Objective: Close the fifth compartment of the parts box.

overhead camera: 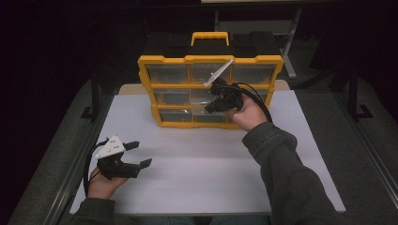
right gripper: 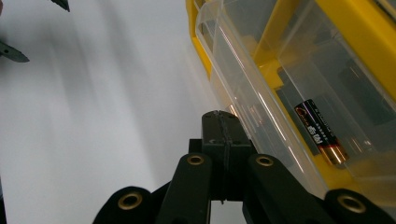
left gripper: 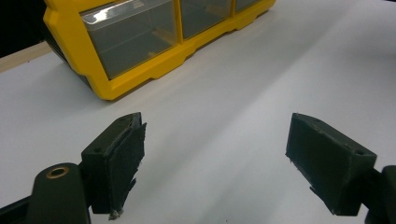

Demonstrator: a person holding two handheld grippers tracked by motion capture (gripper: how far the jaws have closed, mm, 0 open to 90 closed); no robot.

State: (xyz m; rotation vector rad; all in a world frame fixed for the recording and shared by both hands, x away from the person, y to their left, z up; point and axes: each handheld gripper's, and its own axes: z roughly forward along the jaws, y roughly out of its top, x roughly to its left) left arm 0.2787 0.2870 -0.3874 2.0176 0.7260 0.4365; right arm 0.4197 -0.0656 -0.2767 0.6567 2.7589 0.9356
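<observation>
A yellow organizer (overhead camera: 211, 61) with clear drawers stands upright at the table's far side. My right gripper (overhead camera: 209, 108) reaches to its bottom row. In the right gripper view the right gripper (right gripper: 219, 116) is shut, pads together, its tips against the front edge of a clear drawer (right gripper: 252, 88) that stands pulled out a little. Whether the edge is pinched I cannot tell. A black and copper battery (right gripper: 322, 135) lies inside that drawer. My left gripper (overhead camera: 140, 153) rests open near the table's front left; the left gripper (left gripper: 215, 126) has nothing between its pads.
The white table top (overhead camera: 197, 164) stretches between the organizer and the person's side. The organizer's lower left corner (left gripper: 107, 88) is ahead of the left gripper. A black handle block and a yellow handle (overhead camera: 210, 36) top the organizer. Dark floor surrounds the table.
</observation>
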